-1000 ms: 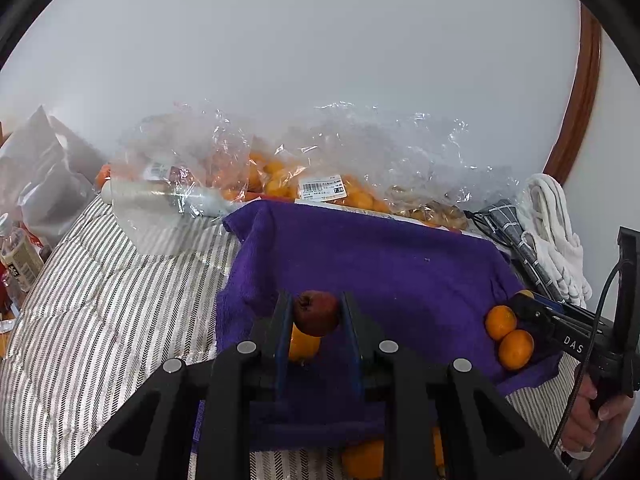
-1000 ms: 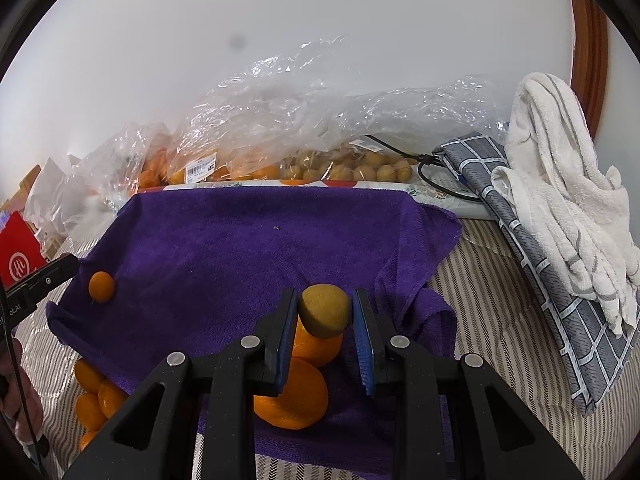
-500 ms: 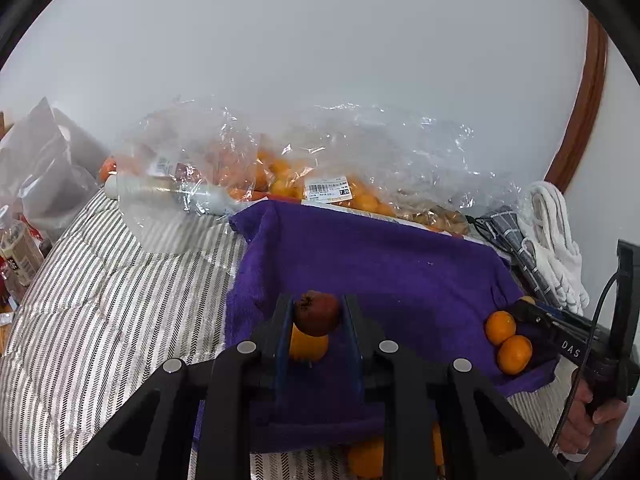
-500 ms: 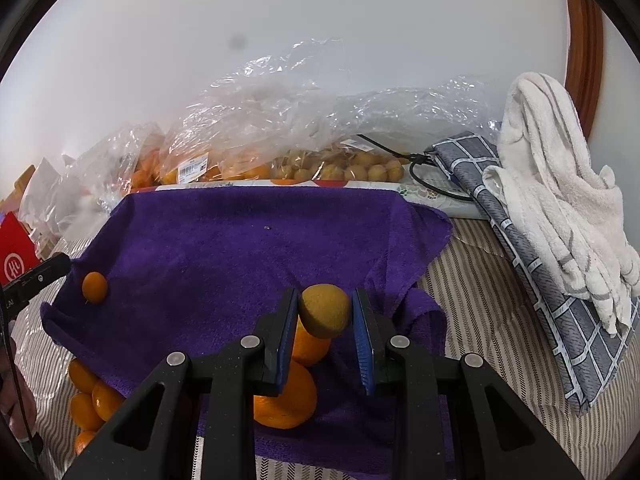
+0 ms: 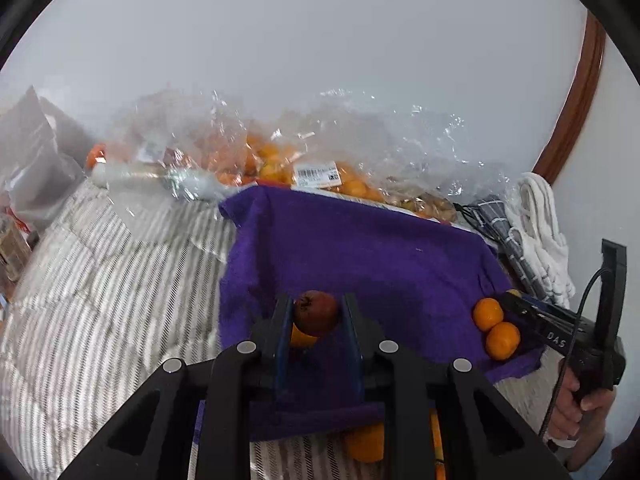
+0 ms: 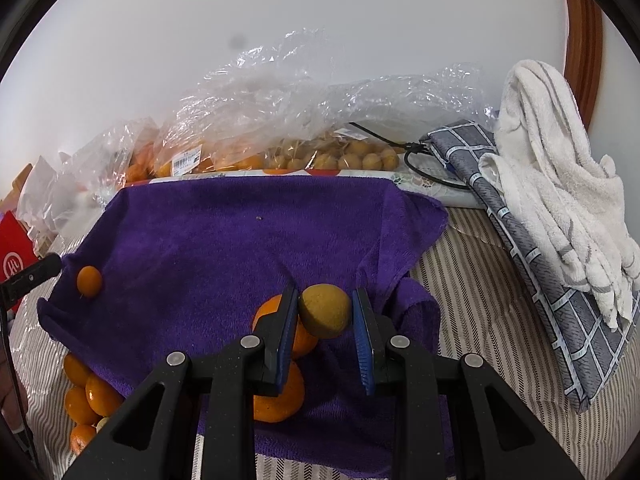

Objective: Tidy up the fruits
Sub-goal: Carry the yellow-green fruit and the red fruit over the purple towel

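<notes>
With your left gripper (image 5: 316,314) clamping the dark red fruit (image 5: 316,315) and your right gripper (image 6: 326,312) pinching the yellow-brown fruit (image 6: 325,311), lower each gently onto the purple towel (image 6: 224,240) before releasing.

A dark red-brown fruit (image 5: 316,315) and a dull yellow-brown fruit (image 6: 326,311) are each pinched between jaws above the purple towel (image 6: 240,240), where small oranges (image 5: 495,328) lie in a pair at one edge and more oranges (image 6: 86,392) cluster off it.
</notes>
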